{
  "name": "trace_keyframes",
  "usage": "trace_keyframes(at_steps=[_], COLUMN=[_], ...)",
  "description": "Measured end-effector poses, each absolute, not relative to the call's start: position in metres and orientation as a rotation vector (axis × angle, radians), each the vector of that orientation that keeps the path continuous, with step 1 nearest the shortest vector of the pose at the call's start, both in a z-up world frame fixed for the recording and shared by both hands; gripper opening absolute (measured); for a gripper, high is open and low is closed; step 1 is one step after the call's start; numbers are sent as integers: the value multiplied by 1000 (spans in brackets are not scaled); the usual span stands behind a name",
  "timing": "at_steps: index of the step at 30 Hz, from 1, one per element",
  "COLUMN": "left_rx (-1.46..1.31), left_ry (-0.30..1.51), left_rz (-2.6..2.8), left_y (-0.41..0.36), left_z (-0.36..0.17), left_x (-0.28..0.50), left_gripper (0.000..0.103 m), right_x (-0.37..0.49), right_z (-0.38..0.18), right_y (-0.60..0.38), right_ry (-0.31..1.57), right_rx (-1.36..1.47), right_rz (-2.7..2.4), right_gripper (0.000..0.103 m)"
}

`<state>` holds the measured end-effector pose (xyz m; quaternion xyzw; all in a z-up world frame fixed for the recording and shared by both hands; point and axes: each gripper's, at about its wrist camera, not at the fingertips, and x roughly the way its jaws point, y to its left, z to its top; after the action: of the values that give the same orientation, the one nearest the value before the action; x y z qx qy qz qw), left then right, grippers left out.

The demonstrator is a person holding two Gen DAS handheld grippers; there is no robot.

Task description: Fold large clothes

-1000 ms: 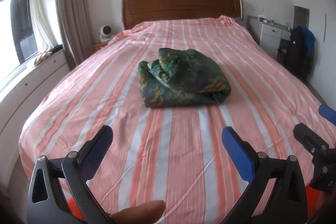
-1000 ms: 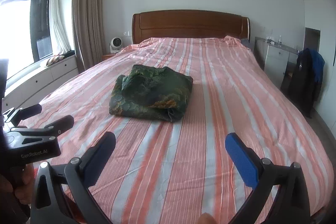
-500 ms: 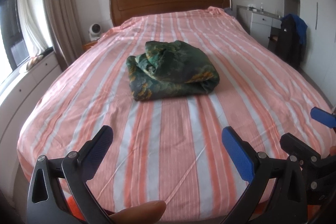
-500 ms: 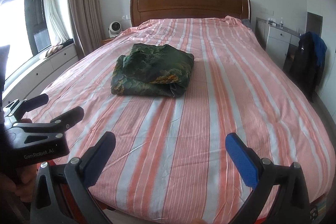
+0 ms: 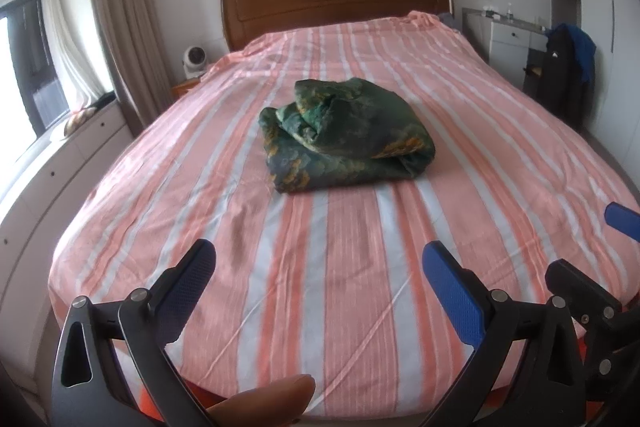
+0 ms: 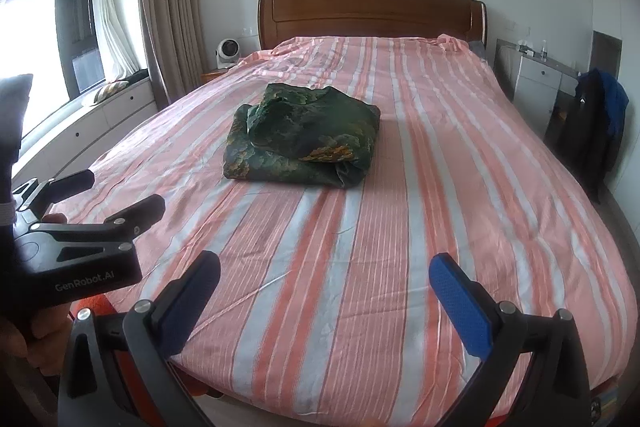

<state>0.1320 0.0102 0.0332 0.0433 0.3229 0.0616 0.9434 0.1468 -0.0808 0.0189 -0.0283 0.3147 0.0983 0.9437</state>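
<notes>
A wide bed covered in a pink, orange and white striped sheet [image 5: 344, 307] fills both views, its dark wooden headboard [image 5: 336, 3] against the far wall. Near the middle of the bed lies the dark green patterned garment [image 5: 348, 135], bundled into a thick, uneven stack with a loose upper layer. Its long axis runs roughly across the bed, the rolled end toward the right side. Both grippers hang at the foot of the bed, well apart from the bundle. The left gripper [image 5: 320, 275] has its blue-padded jaws spread wide, holding nothing; the right gripper [image 6: 324, 287] is equally wide and empty. The likely risk: pinching only the slack top layer would drag the pile open unevenly, or catch the striped sheet with it.
</notes>
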Motion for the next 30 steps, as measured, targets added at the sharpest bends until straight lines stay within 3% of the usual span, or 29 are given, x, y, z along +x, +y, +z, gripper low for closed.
trace_keyframes(at_steps=[30], left_rx=[99], left_ry=[681], left_rz=[149], left_y=[8], left_z=[34], left_x=[136], left_gripper=[103], right_x=[146], right_z=[20], right_y=[-74], right_ry=[651], right_rx=[-82], right_rz=[194], right_gripper=[103])
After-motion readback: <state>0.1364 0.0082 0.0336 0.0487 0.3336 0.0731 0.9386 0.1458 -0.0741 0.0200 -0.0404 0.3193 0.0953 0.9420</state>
